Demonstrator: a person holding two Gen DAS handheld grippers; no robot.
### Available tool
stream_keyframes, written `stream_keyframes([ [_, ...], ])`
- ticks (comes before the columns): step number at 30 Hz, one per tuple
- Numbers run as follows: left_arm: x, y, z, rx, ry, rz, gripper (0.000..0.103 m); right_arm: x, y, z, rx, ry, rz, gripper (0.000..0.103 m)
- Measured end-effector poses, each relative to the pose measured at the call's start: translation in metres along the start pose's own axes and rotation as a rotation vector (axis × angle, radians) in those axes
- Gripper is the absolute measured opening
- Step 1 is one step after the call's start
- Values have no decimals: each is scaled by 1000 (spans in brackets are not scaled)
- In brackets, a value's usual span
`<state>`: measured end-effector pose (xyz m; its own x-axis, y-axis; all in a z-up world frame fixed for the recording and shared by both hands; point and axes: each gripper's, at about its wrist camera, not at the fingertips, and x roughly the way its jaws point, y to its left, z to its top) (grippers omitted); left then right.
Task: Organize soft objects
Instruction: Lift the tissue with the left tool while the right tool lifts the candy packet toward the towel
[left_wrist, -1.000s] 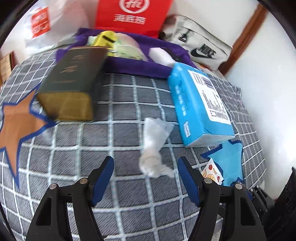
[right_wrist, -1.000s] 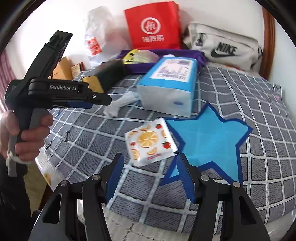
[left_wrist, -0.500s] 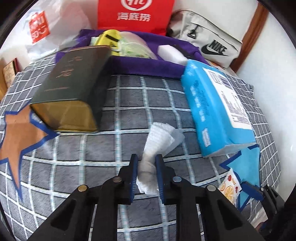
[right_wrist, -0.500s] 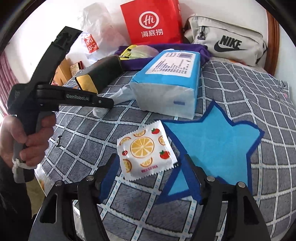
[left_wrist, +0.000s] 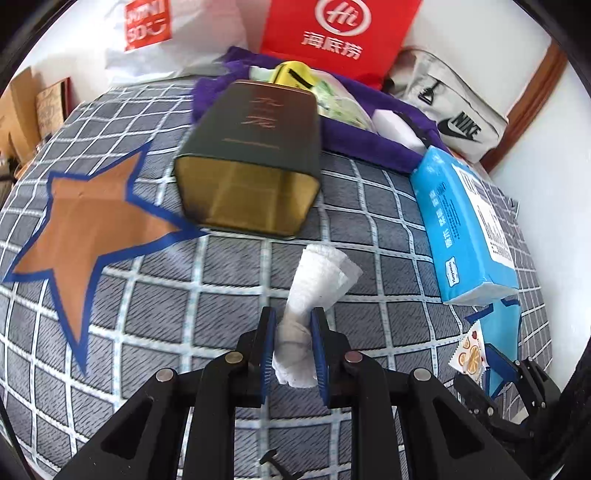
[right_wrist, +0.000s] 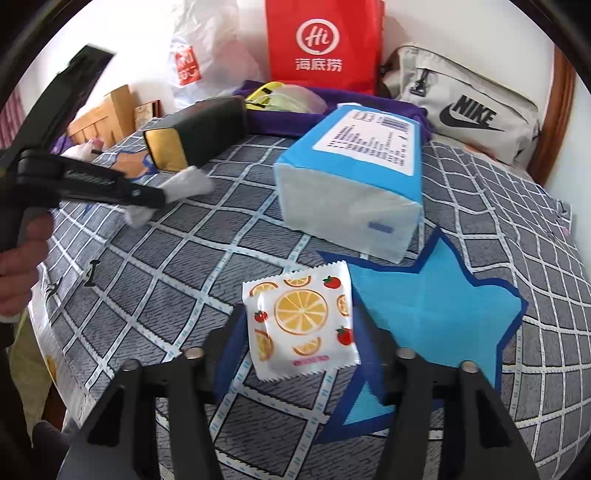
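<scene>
The flat white sachet printed with orange slices (right_wrist: 301, 326) lies on the grey checked bedspread (right_wrist: 177, 273), just left of the blue star patch (right_wrist: 436, 306). The right tongs (right_wrist: 295, 350) are closing around it; the left tongs (left_wrist: 293, 347) grip a crumpled white paper tissue (left_wrist: 310, 291).

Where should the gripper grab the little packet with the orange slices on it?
Best across its two side edges, coming down from above: the orange-print packet lies flat on the bedspread, thin and squashy. The right gripper already straddles it, jaws closing.
</scene>
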<state>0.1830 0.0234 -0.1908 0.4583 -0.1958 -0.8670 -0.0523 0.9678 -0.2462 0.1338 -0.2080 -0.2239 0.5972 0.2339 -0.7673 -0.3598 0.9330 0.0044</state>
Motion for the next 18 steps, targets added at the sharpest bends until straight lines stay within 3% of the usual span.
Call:
stream_keyframes([
  [8,-25,26,-6,-47,-35,9,19,-5,4,-3,-13,15,-20,39],
  [18,-56,53,-6,-89,-65,21,19,-31,-2,6,70,-9,14,38],
])
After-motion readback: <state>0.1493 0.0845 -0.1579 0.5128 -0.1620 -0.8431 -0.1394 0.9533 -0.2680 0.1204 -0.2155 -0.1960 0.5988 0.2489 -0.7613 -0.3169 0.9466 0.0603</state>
